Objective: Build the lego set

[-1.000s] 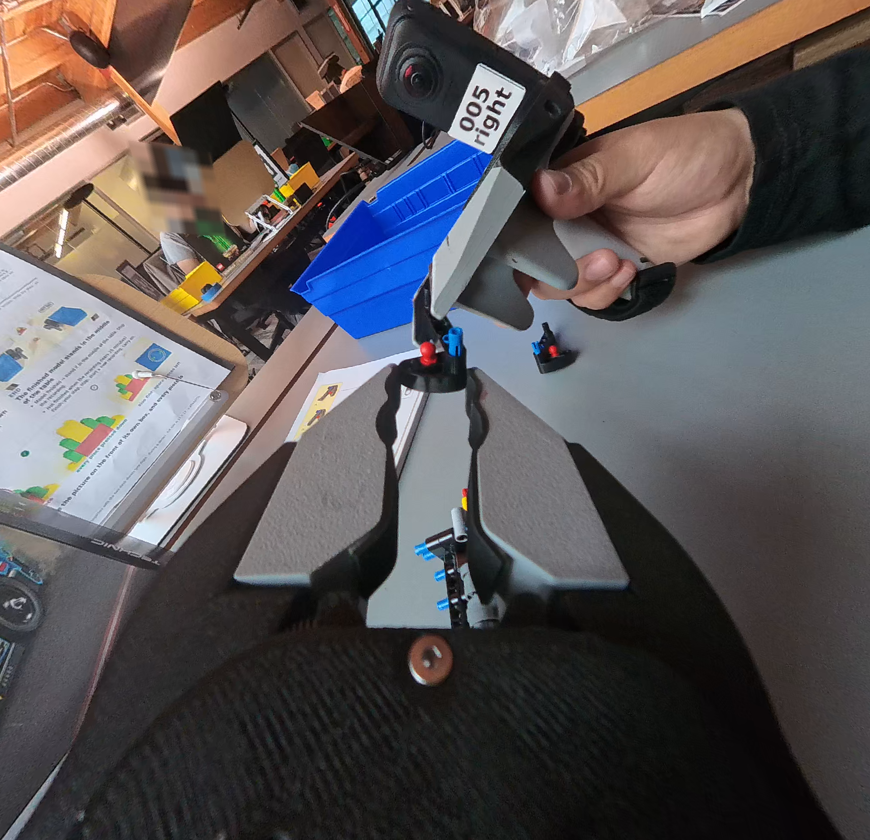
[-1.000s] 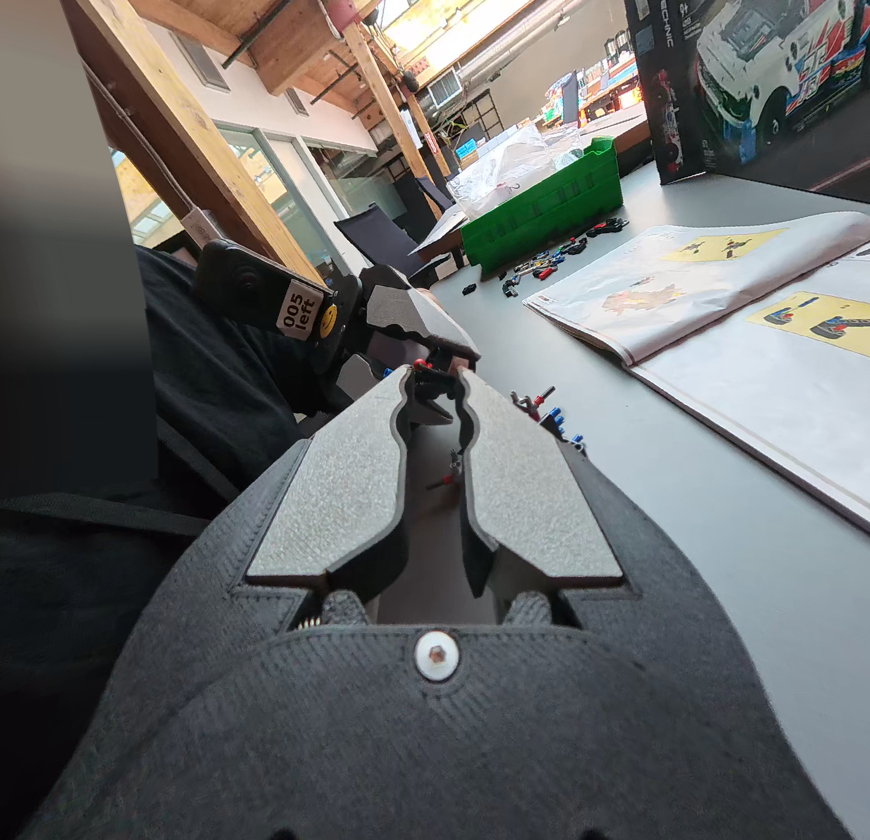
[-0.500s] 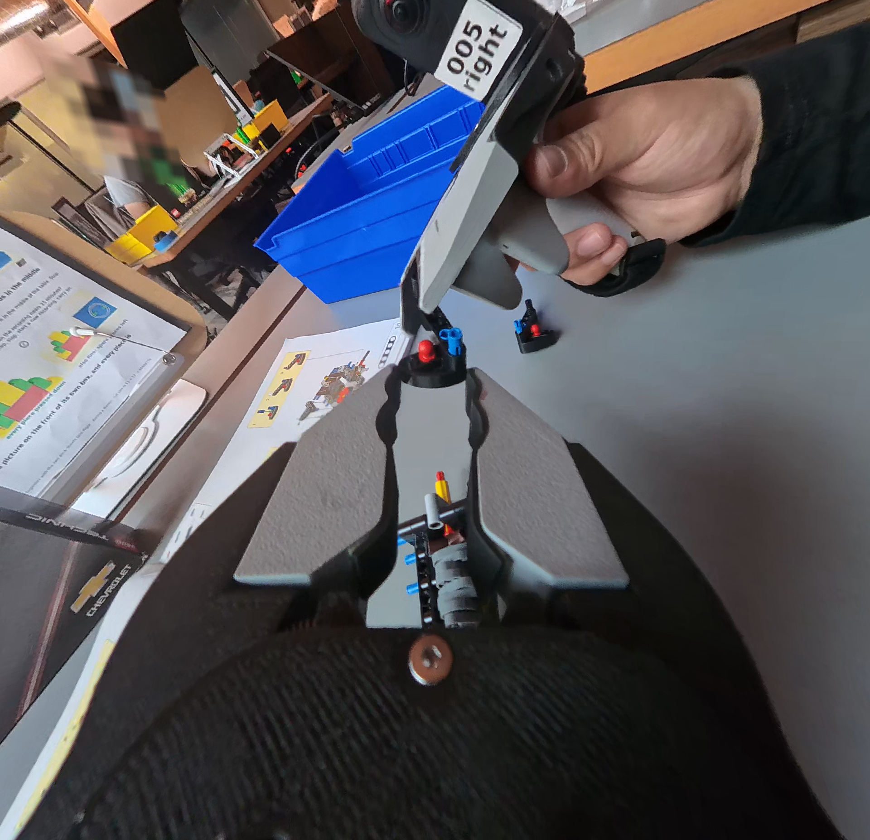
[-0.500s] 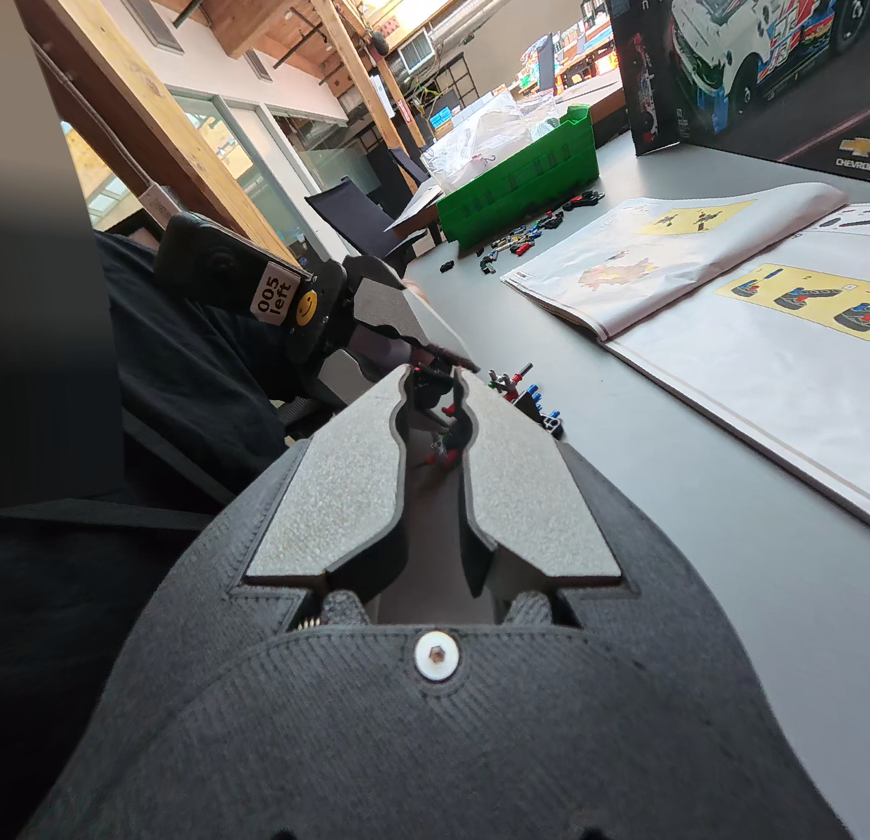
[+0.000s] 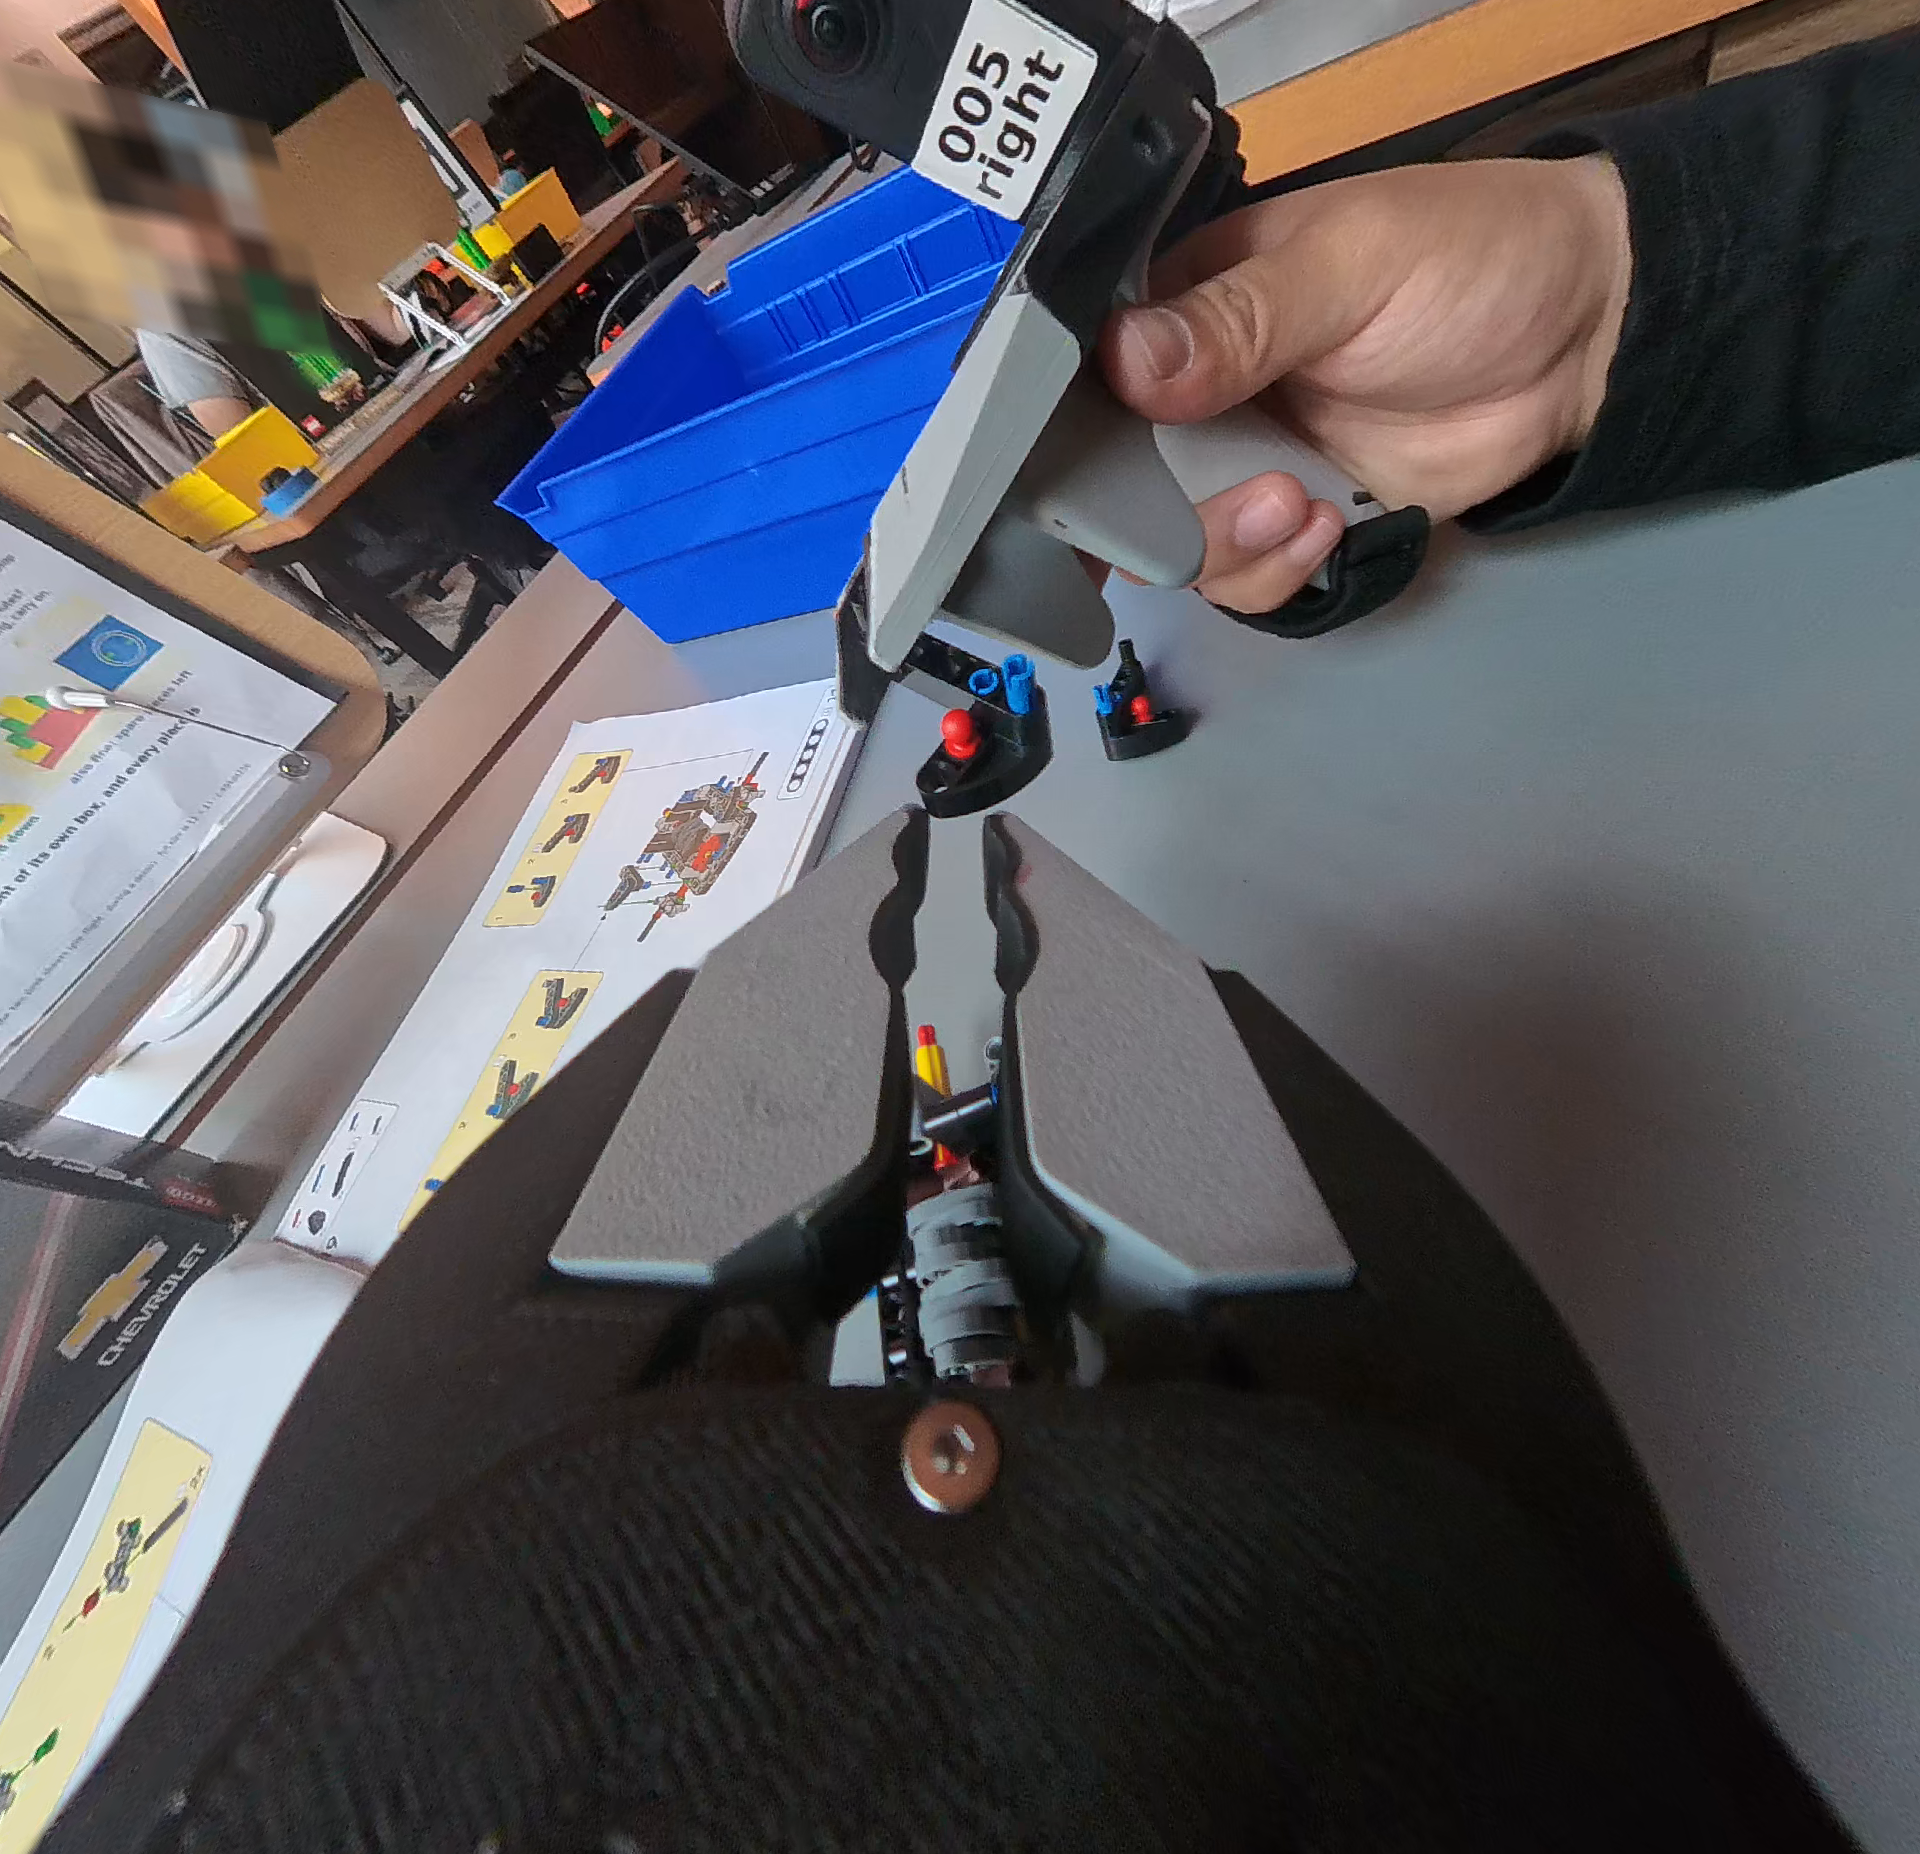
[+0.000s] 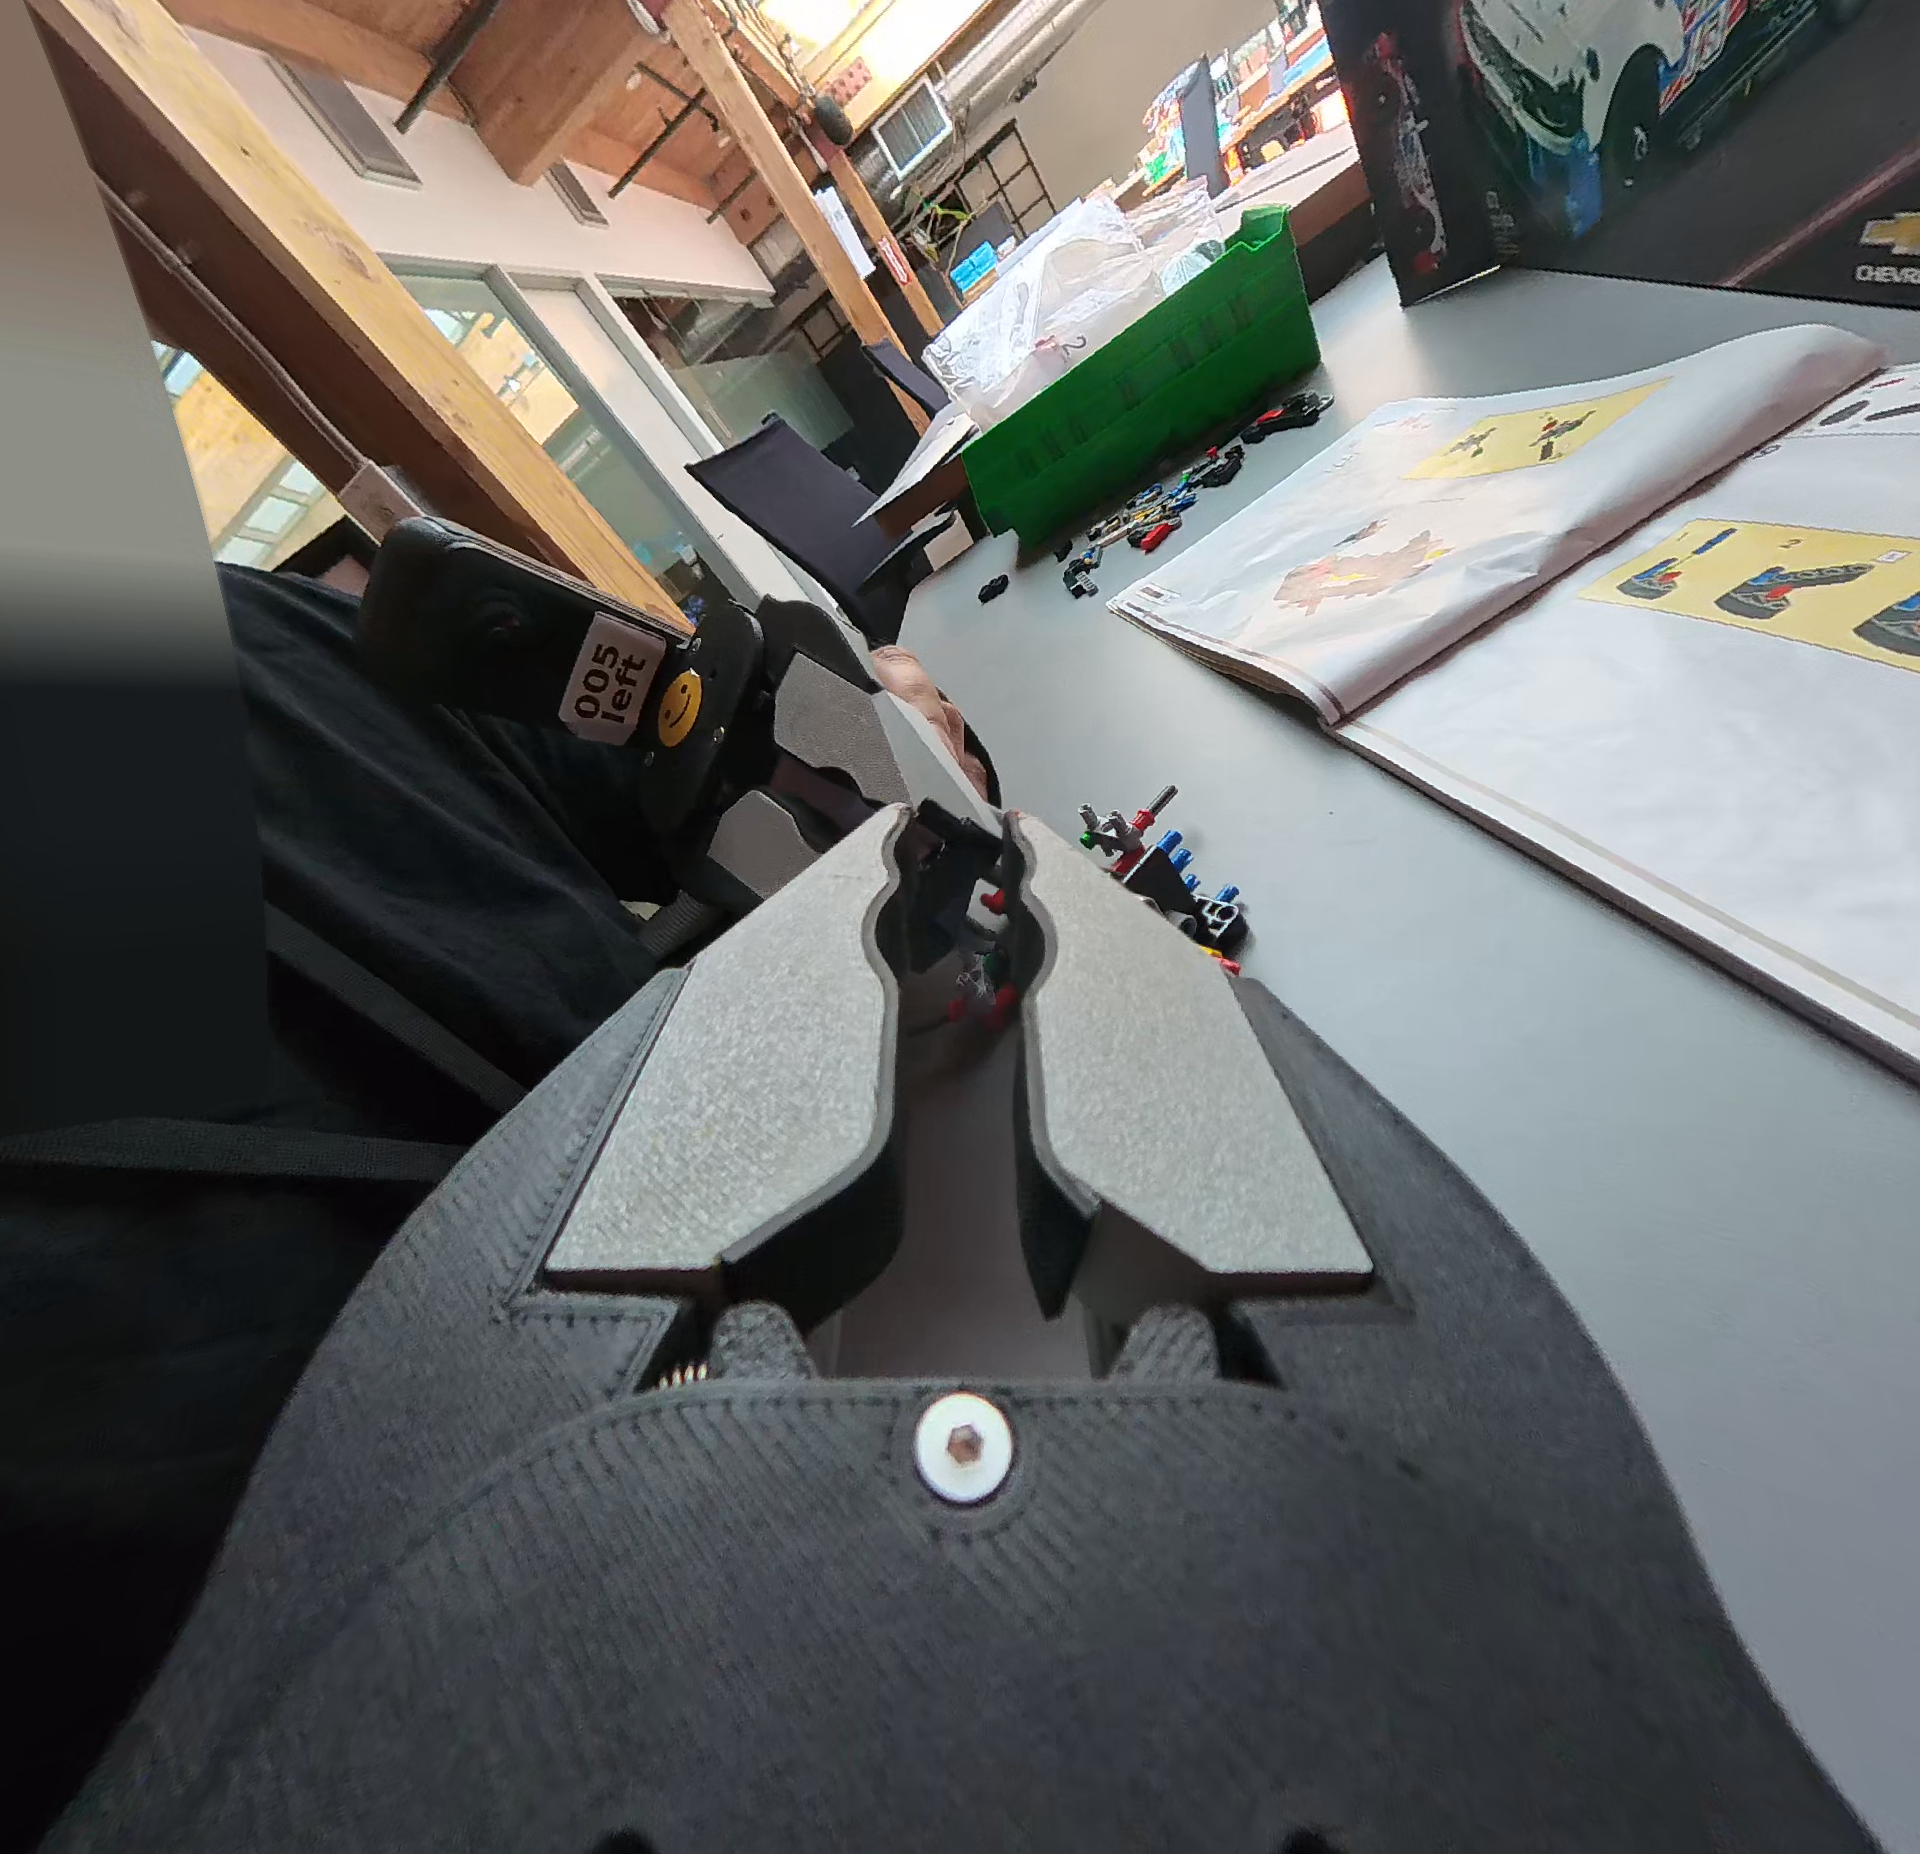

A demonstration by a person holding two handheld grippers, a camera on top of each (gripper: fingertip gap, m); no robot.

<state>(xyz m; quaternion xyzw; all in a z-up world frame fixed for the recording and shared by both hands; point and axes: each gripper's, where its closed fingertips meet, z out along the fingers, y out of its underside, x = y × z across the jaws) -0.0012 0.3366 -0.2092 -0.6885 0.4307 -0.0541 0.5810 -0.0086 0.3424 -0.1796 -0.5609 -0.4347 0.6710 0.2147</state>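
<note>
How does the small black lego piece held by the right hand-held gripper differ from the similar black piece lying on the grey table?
The held black curved lego piece hangs in the air, clamped by the right hand-held gripper; the loose black lego piece rests on the grey table, untouched. The held piece shows its red pin at its left end; the loose one shows it nearer its middle. Both are black and carry blue and red pins.
</note>
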